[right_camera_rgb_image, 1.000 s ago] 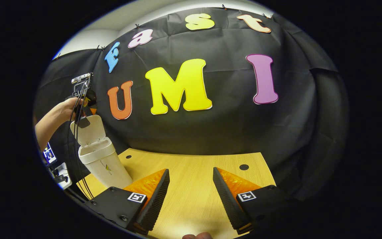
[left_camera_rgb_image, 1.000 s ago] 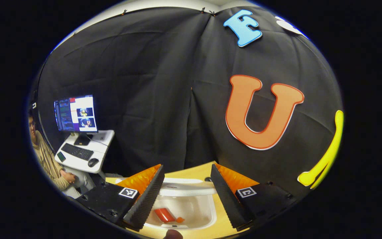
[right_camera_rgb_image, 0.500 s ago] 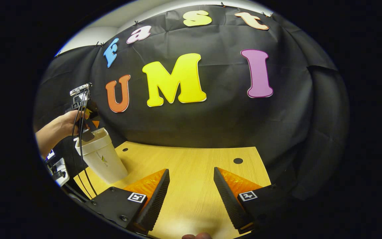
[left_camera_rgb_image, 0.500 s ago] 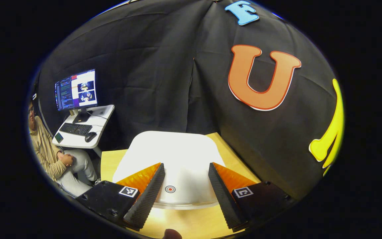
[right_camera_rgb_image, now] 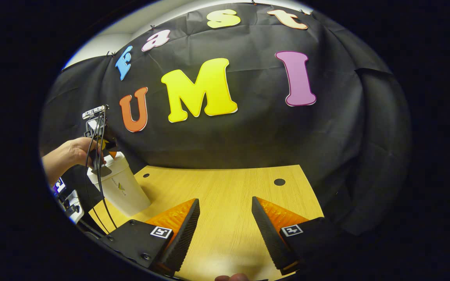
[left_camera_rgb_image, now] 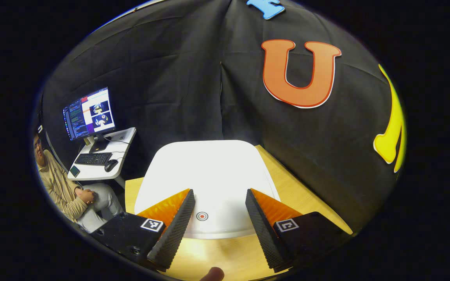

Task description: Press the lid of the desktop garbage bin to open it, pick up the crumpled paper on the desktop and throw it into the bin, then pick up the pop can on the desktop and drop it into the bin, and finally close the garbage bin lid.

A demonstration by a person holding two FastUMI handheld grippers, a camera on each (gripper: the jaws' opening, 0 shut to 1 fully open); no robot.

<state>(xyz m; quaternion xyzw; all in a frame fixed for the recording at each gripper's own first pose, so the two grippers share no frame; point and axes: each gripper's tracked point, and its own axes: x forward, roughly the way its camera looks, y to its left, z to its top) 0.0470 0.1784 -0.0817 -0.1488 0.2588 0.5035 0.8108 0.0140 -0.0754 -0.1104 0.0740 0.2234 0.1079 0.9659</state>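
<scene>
A: Where is the bin relative to the tongs?

B: In the left gripper view, the left gripper [left_camera_rgb_image: 219,222] hangs right over the white garbage bin lid [left_camera_rgb_image: 209,175], which lies flat and shut. Its jaws stand apart with nothing between them. A small red ring mark [left_camera_rgb_image: 202,216] on the lid sits in the gap.

A: And the other one?

B: The right gripper [right_camera_rgb_image: 225,230] is released too, above the bare wooden desktop [right_camera_rgb_image: 225,187], well apart from the garbage bin [right_camera_rgb_image: 121,187] at the far left corner. A hand [right_camera_rgb_image: 72,152] holds the left gripper there, at the bin's top.

A: Any writing?

B: A small logo on the bin's side, too small to read.
</scene>
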